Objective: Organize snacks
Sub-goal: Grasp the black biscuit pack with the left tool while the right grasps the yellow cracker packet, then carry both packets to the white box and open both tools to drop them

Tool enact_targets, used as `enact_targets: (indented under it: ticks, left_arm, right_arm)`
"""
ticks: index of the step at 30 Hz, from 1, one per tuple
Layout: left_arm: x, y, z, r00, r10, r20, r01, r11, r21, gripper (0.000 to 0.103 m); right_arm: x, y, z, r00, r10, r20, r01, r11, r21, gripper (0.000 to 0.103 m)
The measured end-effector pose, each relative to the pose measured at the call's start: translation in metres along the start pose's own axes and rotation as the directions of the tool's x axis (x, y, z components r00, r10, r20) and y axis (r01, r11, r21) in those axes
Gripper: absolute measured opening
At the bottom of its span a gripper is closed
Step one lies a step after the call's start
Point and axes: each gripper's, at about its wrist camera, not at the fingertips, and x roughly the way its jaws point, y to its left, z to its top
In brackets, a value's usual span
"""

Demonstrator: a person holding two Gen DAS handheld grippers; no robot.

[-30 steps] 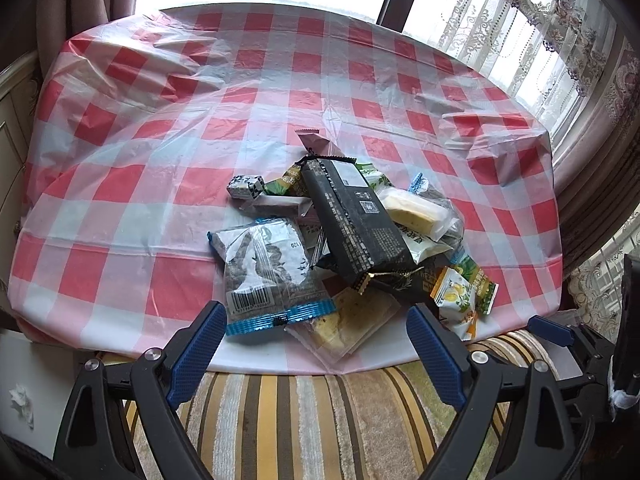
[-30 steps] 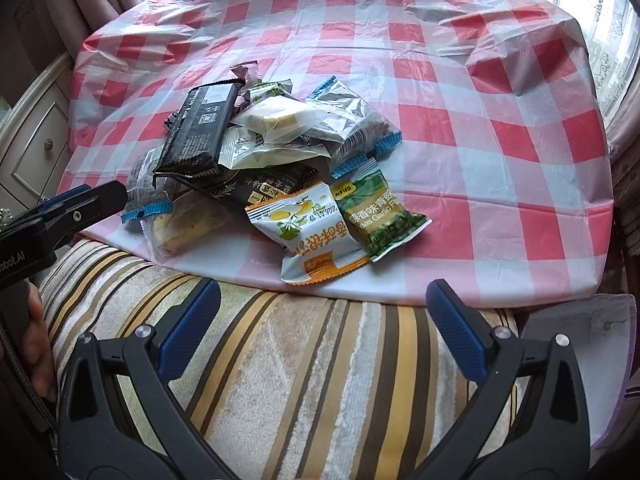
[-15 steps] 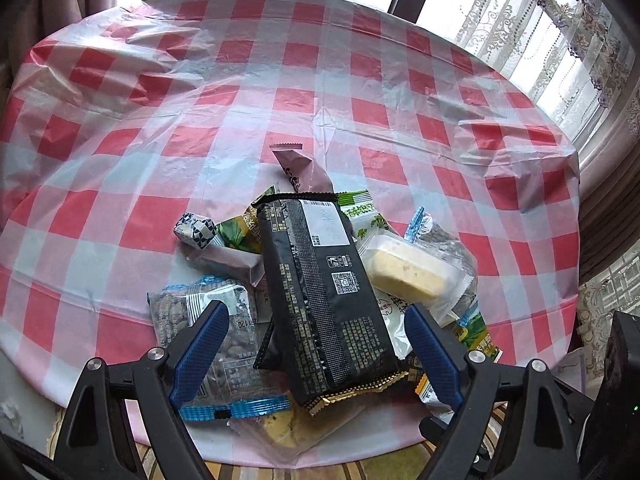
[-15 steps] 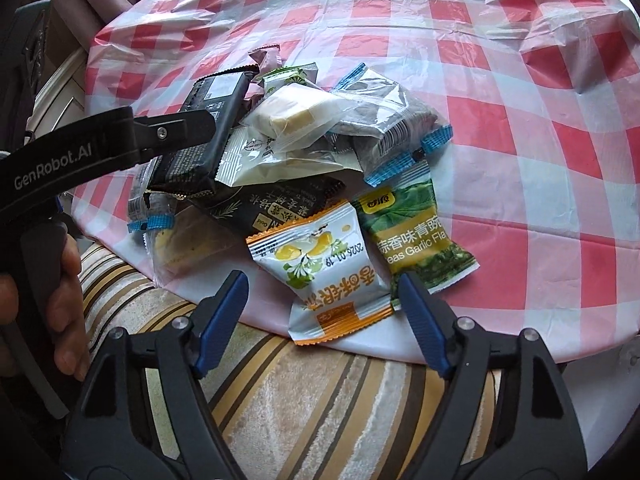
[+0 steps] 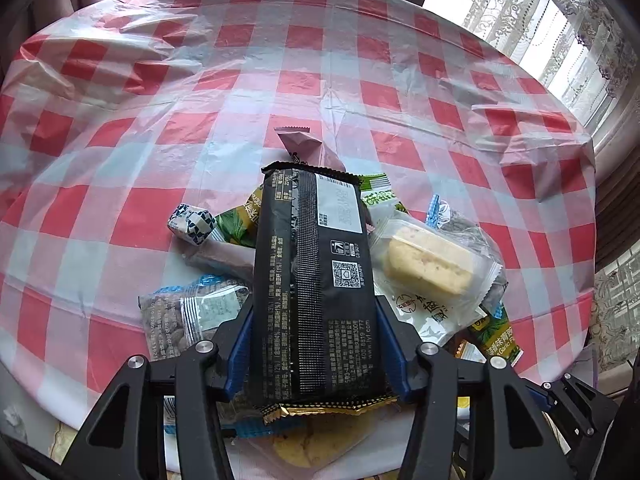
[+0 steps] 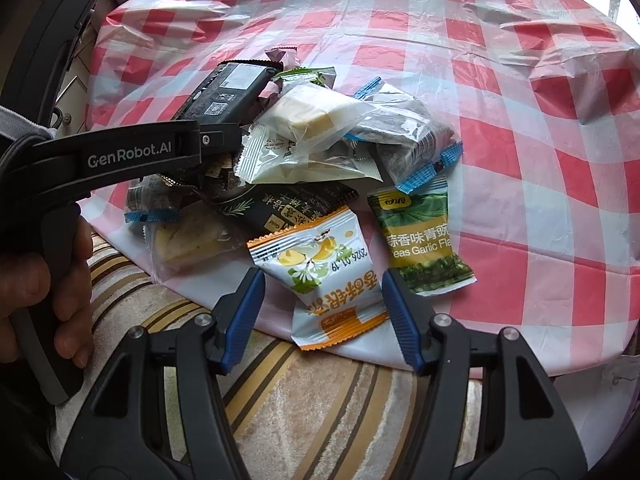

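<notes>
On the checked table [image 5: 168, 208] by a curtained window [image 5: 568, 28], left gripper [image 5: 314, 344] jaws are closing on the black packet [image 5: 316, 280], right gripper [image 6: 324, 316] jaws closing around the orange packet [image 6: 320, 276].

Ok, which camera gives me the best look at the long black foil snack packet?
The left wrist view: the long black foil snack packet fills the centre, label readable, between the left hand-held gripper whose jaws are closing. The right wrist view shows only its far end, behind that gripper's arm.

Snack packets [image 5: 400, 264] crowd the tabletop [image 5: 240, 92] at its 6 o'clock edge, heaped and overlapping. From 9 through 12 to 3 o'clock the checked cloth lies open. In the right wrist view, the left claw [image 6: 208, 148] blocks the heap's 9 o'clock side.
</notes>
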Motion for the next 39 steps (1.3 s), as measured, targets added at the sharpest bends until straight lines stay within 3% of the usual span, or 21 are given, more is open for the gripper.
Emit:
enact_targets:
  ticks: [5, 7, 11, 12, 13, 18, 28, 39]
  left_arm:
    - [-0.007, 0.007, -0.002, 1.000, 0.003, 0.017, -0.003, 1.000, -0.017, 0.053]
    - [-0.010, 0.011, -0.004, 1.000, 0.001, 0.024, 0.000, 1.000, -0.028, 0.052]
    - [-0.017, 0.019, -0.007, 0.999, -0.001, 0.041, 0.003, 0.999, -0.050, 0.052]
    - [-0.019, 0.020, -0.008, 0.999, -0.002, 0.045, 0.004, 0.999, -0.053, 0.052]
    - [-0.021, 0.021, -0.010, 0.999, -0.002, 0.050, 0.005, 0.998, -0.055, 0.052]
    - [-0.033, 0.023, -0.016, 0.997, 0.001, 0.075, 0.003, 0.998, -0.056, 0.052]
    - [-0.053, 0.013, -0.025, 0.995, 0.002, 0.097, 0.001, 0.999, -0.033, 0.052]
    - [-0.067, -0.040, -0.036, 0.994, -0.047, 0.095, 0.038, 0.996, 0.086, 0.052]
  right_arm:
    - [0.001, 0.002, 0.007, 1.000, -0.017, 0.019, 0.017, 1.000, -0.021, 0.065]
    - [0.007, 0.004, 0.009, 1.000, -0.021, -0.011, 0.021, 0.999, -0.033, 0.065]
    - [0.018, -0.008, 0.012, 0.997, 0.047, -0.055, -0.046, 0.999, 0.021, 0.064]
    - [0.018, -0.009, 0.012, 0.997, 0.050, -0.055, -0.049, 0.998, 0.028, 0.063]
    - [0.018, -0.009, 0.011, 0.998, 0.039, -0.053, -0.038, 0.999, 0.028, 0.052]
    - [0.012, -0.005, 0.007, 0.998, 0.040, -0.039, -0.040, 0.999, 0.005, 0.050]
    - [-0.017, -0.023, -0.004, 0.998, 0.044, 0.053, -0.049, 0.993, 0.106, 0.049]
    - [-0.055, -0.074, -0.028, 0.989, 0.035, 0.142, -0.073, 0.960, 0.270, 0.049]
